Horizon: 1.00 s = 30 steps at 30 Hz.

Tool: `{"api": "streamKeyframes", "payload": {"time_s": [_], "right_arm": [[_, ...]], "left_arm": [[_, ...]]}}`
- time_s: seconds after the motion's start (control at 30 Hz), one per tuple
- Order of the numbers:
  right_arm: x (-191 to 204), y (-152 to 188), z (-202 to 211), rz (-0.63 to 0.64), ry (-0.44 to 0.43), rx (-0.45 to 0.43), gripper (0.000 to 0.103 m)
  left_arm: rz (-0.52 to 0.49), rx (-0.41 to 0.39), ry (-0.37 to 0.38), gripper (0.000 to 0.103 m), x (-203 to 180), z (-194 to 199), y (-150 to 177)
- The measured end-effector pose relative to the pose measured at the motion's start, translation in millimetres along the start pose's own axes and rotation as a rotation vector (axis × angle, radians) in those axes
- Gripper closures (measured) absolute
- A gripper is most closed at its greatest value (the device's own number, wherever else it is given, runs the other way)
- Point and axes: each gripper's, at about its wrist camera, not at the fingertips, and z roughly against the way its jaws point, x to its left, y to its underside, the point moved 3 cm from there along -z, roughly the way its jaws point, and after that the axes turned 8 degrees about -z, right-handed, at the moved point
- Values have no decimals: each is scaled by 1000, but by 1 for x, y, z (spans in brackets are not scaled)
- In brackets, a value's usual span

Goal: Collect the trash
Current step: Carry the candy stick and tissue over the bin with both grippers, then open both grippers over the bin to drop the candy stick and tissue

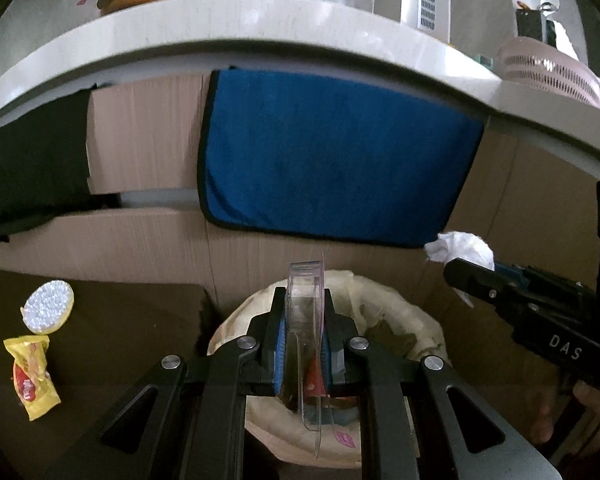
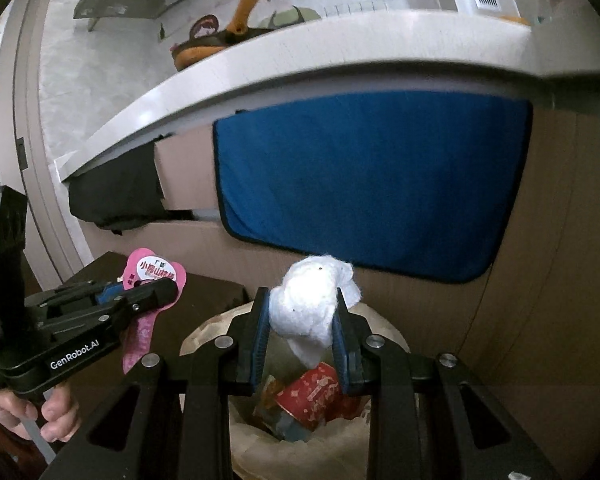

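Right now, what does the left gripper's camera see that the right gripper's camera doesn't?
Only the left view: a yellow wrapper and a round sponge on the dark table, plus a pink basket on the counter. Only the right view: a red can in the bin, and a hand. Both: the blue towel, the tissue and the plastic pack.

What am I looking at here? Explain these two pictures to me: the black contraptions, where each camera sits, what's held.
No robot: a person holds two hand-grip tongs, each with a camera looking along its fingers. The left gripper clamps a clear plastic blister pack with a pink backing; the right gripper's view shows it from the side. The right gripper pinches a white tissue wad. Both hang over a lined trash bin already holding red packaging. On the dark table lie a yellow wrapper and a round sponge.
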Motion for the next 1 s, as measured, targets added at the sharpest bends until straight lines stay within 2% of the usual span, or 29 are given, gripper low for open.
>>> {"api": "streamKeyframes", "payload": {"time_s": [0.43,1.0], "right_arm": [[-15,22,-35,-44,0,85,77],[-22,32,-61,-59,27,138,76]], "left_arm": [[32,88,40,89,5,-32,19],[101,183,122,89,13,-58,39]]}}
